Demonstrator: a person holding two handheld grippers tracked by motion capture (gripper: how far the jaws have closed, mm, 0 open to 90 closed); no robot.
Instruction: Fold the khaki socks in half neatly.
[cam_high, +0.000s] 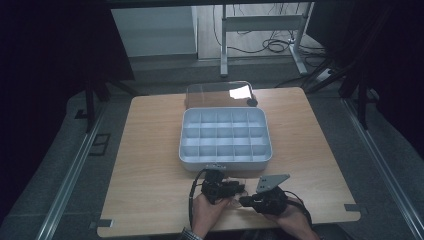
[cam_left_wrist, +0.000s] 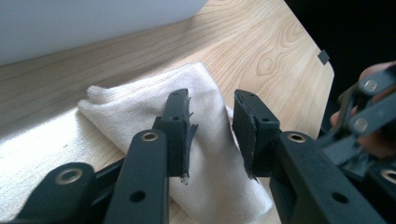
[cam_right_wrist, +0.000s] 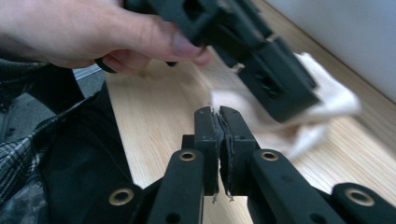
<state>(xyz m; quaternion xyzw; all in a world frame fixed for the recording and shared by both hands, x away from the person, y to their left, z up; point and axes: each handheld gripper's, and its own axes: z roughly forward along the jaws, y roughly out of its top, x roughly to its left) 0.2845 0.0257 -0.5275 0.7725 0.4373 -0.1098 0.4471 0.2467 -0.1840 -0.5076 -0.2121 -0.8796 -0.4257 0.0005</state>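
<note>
A folded white cloth (cam_left_wrist: 126, 109) lies on the wooden table (cam_high: 150, 150) near its front edge. My left gripper (cam_left_wrist: 212, 100) hovers over the cloth with its jaws apart, and the pads do not press on the fabric. In the high view this left gripper (cam_high: 239, 189) points to the right, just in front of the box. My right gripper (cam_right_wrist: 219, 113) is shut with nothing held between its pads. It sits close beside the left one, right gripper (cam_high: 246, 201) near the table's front edge. The cloth (cam_right_wrist: 336, 100) shows partly hidden behind the left gripper's body.
A white compartment box (cam_high: 225, 161) stands at the middle of the table, with its clear lid (cam_high: 217, 95) open behind it. Its white wall (cam_left_wrist: 70, 23) rises close beyond the cloth. A person's hand (cam_right_wrist: 93, 32) holds the left gripper. The table's front edge is near.
</note>
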